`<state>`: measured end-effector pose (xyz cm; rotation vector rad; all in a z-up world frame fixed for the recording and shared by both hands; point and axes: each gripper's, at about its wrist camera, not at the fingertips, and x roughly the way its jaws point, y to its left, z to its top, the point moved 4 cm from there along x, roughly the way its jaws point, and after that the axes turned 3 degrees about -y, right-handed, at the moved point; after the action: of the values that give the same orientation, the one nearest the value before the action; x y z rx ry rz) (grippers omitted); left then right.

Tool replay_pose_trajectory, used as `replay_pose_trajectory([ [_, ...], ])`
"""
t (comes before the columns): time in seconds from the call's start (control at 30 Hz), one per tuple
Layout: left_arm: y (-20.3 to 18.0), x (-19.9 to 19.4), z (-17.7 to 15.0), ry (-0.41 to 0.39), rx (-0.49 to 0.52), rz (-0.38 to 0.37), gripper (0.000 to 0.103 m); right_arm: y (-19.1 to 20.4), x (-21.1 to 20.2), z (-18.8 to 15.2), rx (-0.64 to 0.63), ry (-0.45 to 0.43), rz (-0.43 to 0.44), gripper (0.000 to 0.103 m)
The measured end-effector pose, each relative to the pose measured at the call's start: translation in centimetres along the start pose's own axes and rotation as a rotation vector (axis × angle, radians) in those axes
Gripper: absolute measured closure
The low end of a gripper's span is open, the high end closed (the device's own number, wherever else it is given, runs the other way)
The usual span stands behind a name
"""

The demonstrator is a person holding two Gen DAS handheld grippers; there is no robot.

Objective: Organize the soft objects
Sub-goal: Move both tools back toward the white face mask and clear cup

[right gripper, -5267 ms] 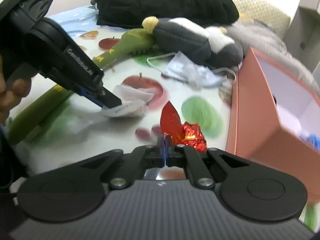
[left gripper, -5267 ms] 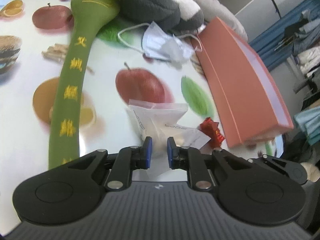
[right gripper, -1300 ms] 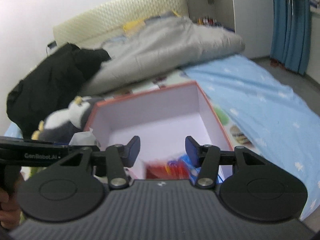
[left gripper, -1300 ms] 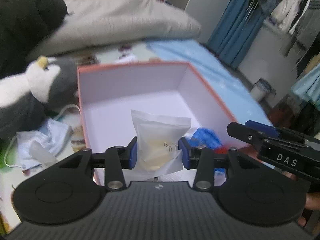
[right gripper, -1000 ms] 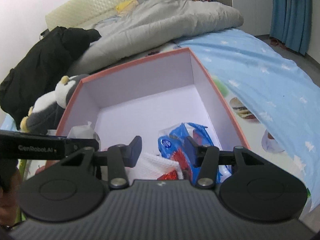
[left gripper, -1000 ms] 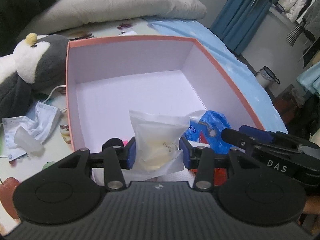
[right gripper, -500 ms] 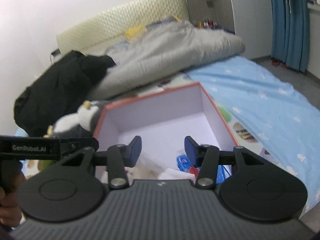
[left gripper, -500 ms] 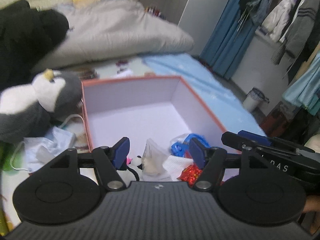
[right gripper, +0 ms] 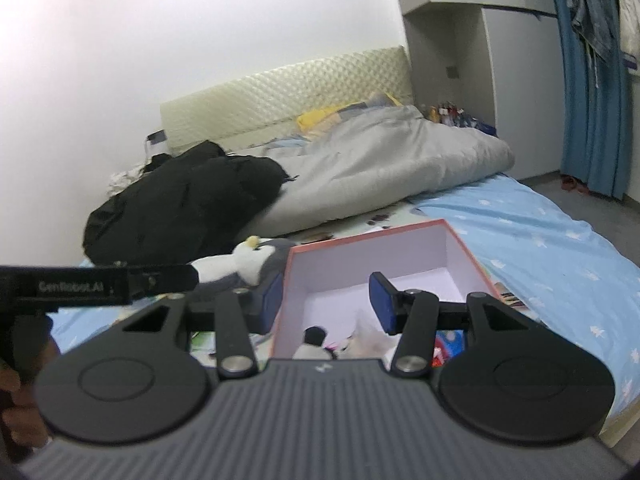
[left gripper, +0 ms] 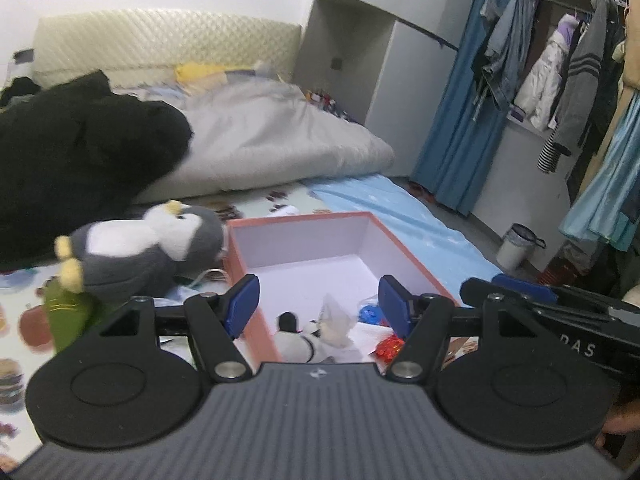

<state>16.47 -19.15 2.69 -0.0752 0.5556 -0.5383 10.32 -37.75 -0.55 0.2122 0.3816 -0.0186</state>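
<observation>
Left claw (left gripper: pixel 318 305) raised above near end of open salmon-pink cardboard box with white lining (left gripper: pixel 404 254), blue pads spread wide, nothing between them. Right claw (right gripper: pixel 326 300) likewise raised over box (right gripper: pixel 466 248), pads wide apart, empty. Clear plastic pouch with pale contents (left gripper: pixel 335 326) lies inside box beside small black-and-white plush (left gripper: pixel 298 334), red foil wrapper (left gripper: pixel 390 347), blue packet (left gripper: pixel 367 313). Grey-and-white penguin plush (left gripper: pixel 136 248) outside box, against its left wall. Left view alone shows green plush stick (left gripper: pixel 66 316) and hanging clothes (left gripper: pixel 560 60); right view alone shows blue star-print sheet (right gripper: pixel 540 236).

Matt card, soft plush
Matt cardboard box (left gripper: pixel 404 254); beside it a fuzzy plush penguin (left gripper: pixel 136 254); inside it, crinkly clear plastic bag (left gripper: pixel 334 326).
</observation>
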Motion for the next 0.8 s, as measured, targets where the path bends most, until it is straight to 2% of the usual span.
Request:
replay_pose_trajectory([
  [0.43,6.1,-11.1,-7.5,-0.029,-0.085,0.123,0.032,8.6,-3.4,-5.7,-0.095,0.039,0.130,0.052],
  [0.63,8.2,-13.3,-11.0,-0.013,-0.143,0.162,0.032,11.1,-3.4,-8.3,-0.144,0.097,0.177,0.052],
  [0.8,9.5,-13.2,-13.3,0.007,-0.168,0.185,0.032,12.2,-3.2,-10.4,-0.159,0.117,0.198,0.052],
])
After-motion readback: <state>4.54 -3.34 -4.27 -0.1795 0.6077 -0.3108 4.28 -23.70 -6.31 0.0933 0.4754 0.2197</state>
